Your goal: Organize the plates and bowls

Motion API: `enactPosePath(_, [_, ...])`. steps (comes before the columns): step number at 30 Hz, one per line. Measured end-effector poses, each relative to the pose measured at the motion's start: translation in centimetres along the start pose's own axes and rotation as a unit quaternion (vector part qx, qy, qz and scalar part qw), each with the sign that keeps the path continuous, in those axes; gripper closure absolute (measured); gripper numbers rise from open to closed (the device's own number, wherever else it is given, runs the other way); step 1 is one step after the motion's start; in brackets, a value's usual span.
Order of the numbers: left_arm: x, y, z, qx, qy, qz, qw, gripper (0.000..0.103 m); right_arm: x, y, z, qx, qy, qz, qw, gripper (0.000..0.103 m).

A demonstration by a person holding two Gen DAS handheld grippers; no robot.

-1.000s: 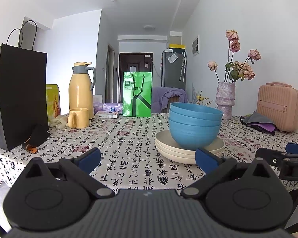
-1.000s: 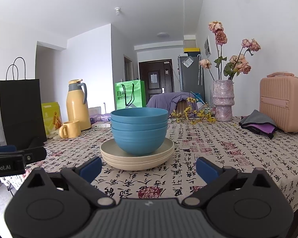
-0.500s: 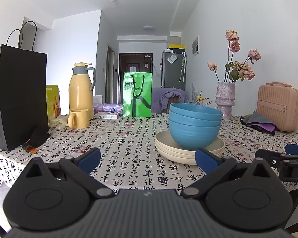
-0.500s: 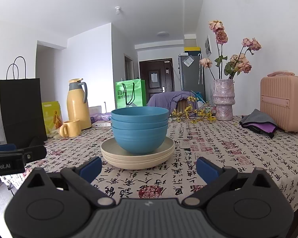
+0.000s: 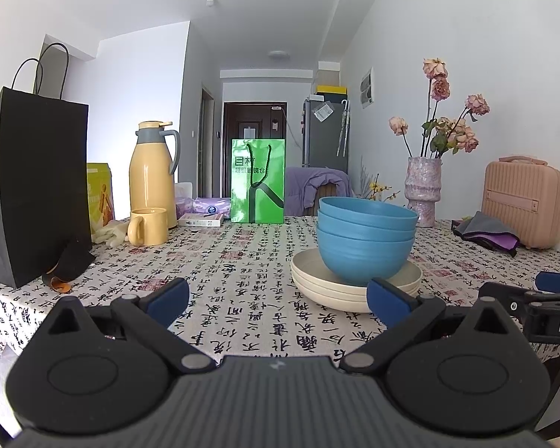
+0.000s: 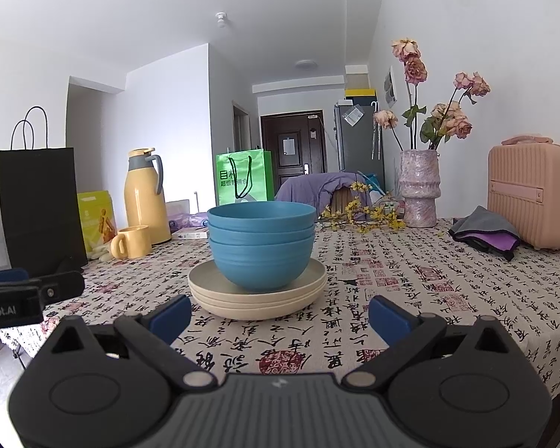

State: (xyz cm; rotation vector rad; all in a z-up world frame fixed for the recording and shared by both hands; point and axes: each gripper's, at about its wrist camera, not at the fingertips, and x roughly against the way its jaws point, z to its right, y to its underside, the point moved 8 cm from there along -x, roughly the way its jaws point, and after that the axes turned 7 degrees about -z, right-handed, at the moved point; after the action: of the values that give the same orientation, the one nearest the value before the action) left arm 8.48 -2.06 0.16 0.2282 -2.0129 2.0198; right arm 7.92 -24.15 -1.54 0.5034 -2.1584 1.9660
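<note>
The right gripper is hovering low over the counter, its blue-tipped jaws spread wide and holding nothing, looking straight at the blue bowls nested on the cream plates. The left gripper is poking in at the left edge, while the yellow mug and pink case are standing well apart behind.

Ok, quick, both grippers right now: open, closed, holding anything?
Left gripper: open, holding nothing.
Right gripper: open, holding nothing.
</note>
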Motion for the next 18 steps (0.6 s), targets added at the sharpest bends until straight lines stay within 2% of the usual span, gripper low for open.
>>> enactPosePath(18, [0.46, -0.33, 0.18, -0.007, -0.002, 0.011, 0.9999, 0.000, 0.09, -0.20, -0.01, 0.001, 0.001, 0.002, 1.000, 0.001])
